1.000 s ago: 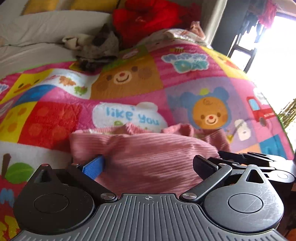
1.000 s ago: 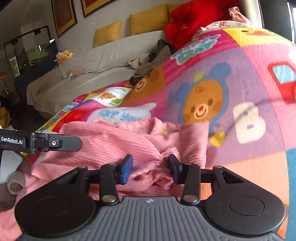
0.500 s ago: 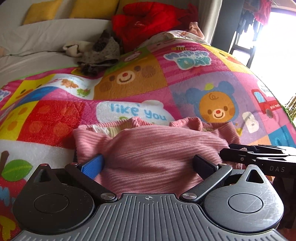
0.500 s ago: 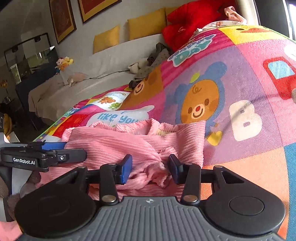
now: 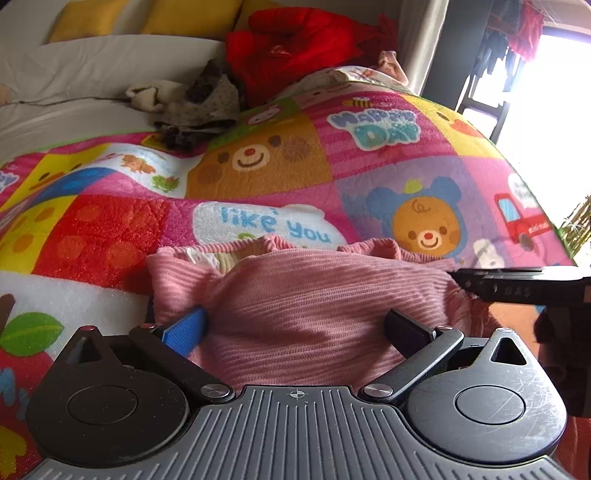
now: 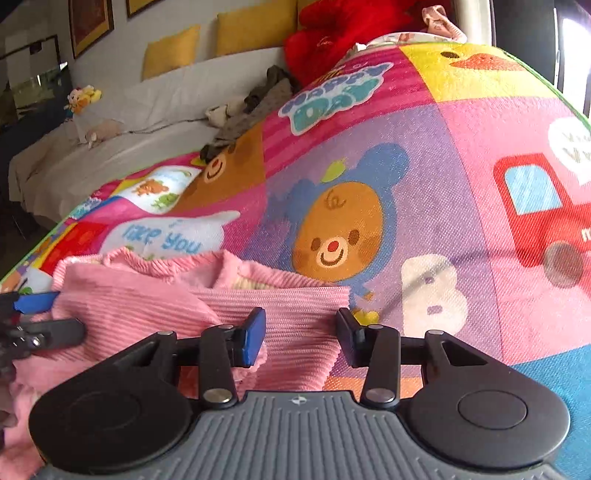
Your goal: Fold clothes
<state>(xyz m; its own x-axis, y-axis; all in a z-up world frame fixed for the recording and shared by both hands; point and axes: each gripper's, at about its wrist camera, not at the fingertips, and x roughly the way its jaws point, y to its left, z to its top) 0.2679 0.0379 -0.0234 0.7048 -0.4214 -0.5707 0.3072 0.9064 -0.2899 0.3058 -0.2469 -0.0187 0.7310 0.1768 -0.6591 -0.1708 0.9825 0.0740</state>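
A pink ribbed garment (image 5: 295,295) lies folded on the colourful cartoon play mat (image 5: 258,166). It also shows in the right wrist view (image 6: 155,295). My left gripper (image 5: 295,328) is open, its fingers wide apart with the pink cloth lying between them. My right gripper (image 6: 301,332) is open, its fingers standing over the garment's right edge without pinching it. The right gripper's finger shows as a dark bar (image 5: 517,288) at the right of the left wrist view. The left gripper shows at the left edge of the right wrist view (image 6: 33,317).
A heap of grey and beige clothes (image 5: 192,107) lies at the mat's far edge. A red plush cushion (image 5: 295,48) and yellow pillows (image 6: 255,26) sit on the white sofa (image 6: 110,147) behind. A bright window (image 5: 546,110) is at the right.
My right gripper has opened and let go of the bunched pink cloth, which now lies flatter. Both grippers have moved forward over the garment. The left gripper stays open.
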